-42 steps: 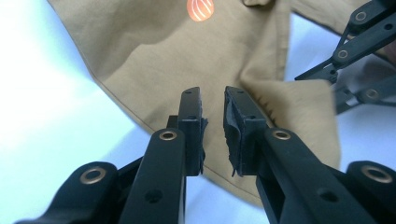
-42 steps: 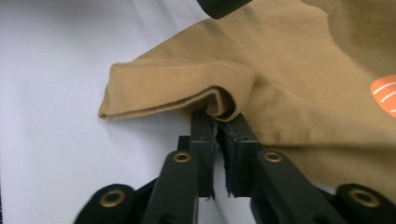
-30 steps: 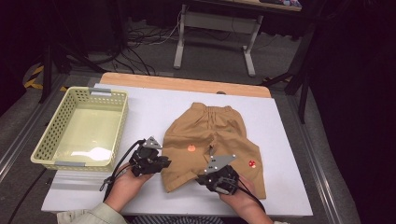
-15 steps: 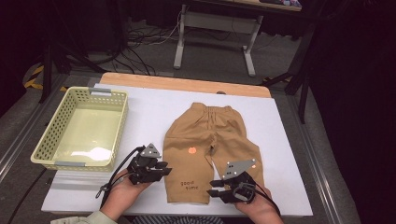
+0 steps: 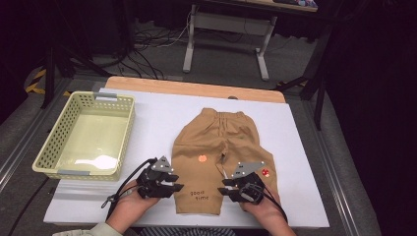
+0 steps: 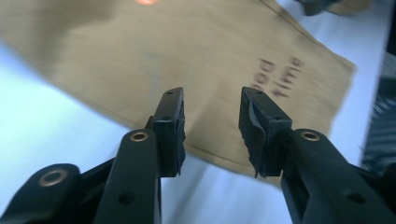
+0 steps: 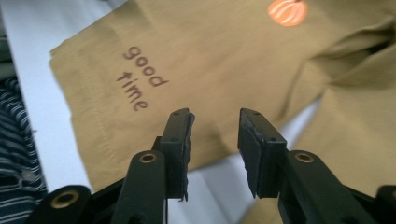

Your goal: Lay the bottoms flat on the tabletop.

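1. Left gripper (image 5: 173,186) sits low at the shorts' (image 5: 216,147) left hem, aimed right – jaws have just been opening, nothing between them.
2. Right gripper (image 5: 227,189) is between the legs at the hem, jaws parted, empty.
3. Shorts lie flat mid-table (image 5: 305,162) – long axis near-to-far, waistband away, hems toward the person.
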Available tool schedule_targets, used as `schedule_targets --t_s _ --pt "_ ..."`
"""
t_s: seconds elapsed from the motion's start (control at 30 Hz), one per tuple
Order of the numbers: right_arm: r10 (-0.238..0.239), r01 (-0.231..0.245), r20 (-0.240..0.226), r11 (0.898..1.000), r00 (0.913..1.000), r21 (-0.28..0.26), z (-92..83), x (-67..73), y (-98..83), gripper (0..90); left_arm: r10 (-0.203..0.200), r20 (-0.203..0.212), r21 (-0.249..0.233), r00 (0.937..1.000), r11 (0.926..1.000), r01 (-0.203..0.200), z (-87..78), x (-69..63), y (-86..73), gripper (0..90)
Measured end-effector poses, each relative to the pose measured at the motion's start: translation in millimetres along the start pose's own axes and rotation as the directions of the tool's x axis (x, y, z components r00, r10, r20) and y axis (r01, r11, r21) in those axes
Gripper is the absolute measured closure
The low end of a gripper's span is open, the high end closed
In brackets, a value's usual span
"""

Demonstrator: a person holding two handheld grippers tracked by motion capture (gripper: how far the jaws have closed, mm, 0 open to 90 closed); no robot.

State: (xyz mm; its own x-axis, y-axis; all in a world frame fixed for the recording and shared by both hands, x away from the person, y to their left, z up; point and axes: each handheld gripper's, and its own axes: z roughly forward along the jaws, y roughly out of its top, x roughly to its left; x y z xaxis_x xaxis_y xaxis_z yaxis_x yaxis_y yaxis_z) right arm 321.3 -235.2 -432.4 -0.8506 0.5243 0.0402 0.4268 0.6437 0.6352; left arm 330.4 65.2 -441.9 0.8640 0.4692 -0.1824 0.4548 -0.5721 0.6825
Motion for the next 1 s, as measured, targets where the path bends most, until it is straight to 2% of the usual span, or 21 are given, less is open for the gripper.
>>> schedule_targets --t_s 0.13,0.23,0.33,0.43,0.5,0.63,0.73,0.9,1.0 --pt "0.003 -0.003 -0.002 1.0 1.0 0.016 3.8 -1.4 -2.1 64.3 0.056 0.04 0.03 0.9976 0.9979 -0.057 5.5 -5.9 -2.0 61.8" --pt "0.009 -0.009 0.003 1.0 1.0 0.027 5.0 -2.5 -3.5 63.6 0.059 0.047 0.045 0.9972 0.9972 -0.061 8.1 -4.6 -2.3 61.4" --pt "-0.002 0.001 0.019 0.999 0.9998 0.039 7.7 -1.7 -4.6 61.3 0.076 0.069 0.091 0.9948 0.9924 -0.082 14.8 -6.1 -3.8 61.2" --pt "-0.018 0.017 0.03 0.999 0.9994 0.051 11.1 -0.4 -4.9 59.7 0.082 0.102 0.079 0.9914 0.9928 -0.09 16.6 -5.3 -4.1 60.0" --pt "-0.033 0.031 0.035 0.998 0.9988 0.054 12.1 1.5 -4.9 58.7 0.08 0.104 0.075 0.9914 0.9933 -0.088 16.7 -4.2 -5.1 60.7" --pt "-0.019 0.018 0.028 0.999 0.9994 0.047 12.5 0.9 -6.2 58.4 0.113 0.048 0.084 0.9924 0.9896 -0.117 16.8 -7.9 -5.1 69.4" --pt "-0.017 0.015 0.032 0.999 0.9994 0.048 12.9 1.1 -6.2 59.1 0.154 -0.004 0.1 0.9881 0.9832 -0.152 17.6 -14.1 -4.5 73.7" --pt "-0.007 0.005 0.047 0.999 0.9989 0.042 13.0 0.4 -6.6 67.0 0.164 -0.023 0.107 0.9862 0.9811 -0.161 17.8 -15.0 -4.3 76.9" --pt "-0.009 0.007 0.06 0.999 0.9982 0.042 13.2 0.8 -6.1 72.9 0.184 -0.025 0.098 0.9826 0.9786 -0.181 18.4 -14.1 -5.0 82.2"
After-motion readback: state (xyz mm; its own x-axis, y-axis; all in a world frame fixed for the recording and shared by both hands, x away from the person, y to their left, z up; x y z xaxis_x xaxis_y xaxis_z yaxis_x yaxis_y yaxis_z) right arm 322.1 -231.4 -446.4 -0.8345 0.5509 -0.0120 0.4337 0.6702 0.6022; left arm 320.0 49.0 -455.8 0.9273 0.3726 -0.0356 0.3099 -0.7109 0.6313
